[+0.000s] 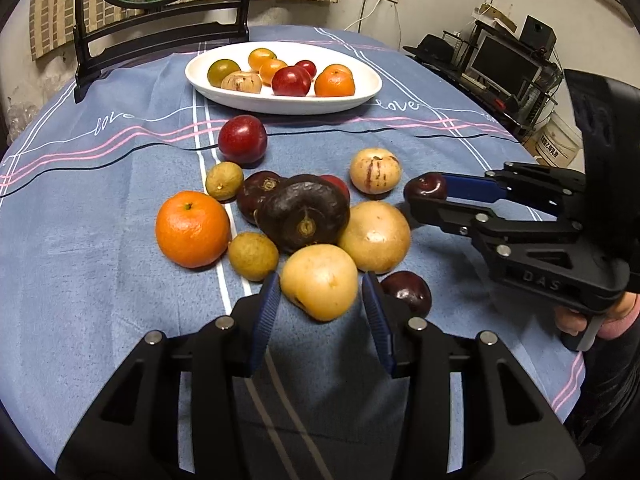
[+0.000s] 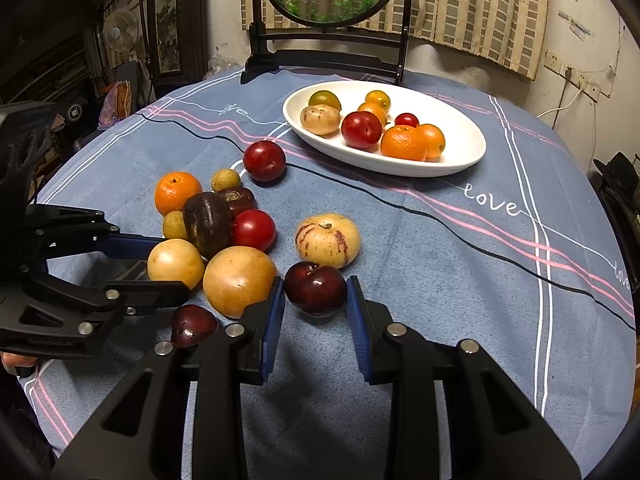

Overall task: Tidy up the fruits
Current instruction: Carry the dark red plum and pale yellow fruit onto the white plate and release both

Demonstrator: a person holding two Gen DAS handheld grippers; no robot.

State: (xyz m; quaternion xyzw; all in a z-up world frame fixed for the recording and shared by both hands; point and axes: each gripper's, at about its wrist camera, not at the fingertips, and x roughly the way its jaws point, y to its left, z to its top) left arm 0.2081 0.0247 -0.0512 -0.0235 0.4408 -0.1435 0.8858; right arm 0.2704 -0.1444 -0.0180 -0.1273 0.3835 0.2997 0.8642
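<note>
Your left gripper [image 1: 320, 304] pinches a yellow fruit [image 1: 319, 281] and your right gripper [image 2: 316, 300] a dark plum [image 2: 315, 288], both low over the tablecloth [image 2: 440, 260] beside the loose pile, short of the white dish [image 2: 460, 160]; these look smooth, round and bruisable, so grip gently across the widest middle.

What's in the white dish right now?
The white dish holds two red plums, two mandarins, a tan purple-streaked fruit, a greenish one and two small orange ones. Whatever lies beneath or behind them is covered.
</note>
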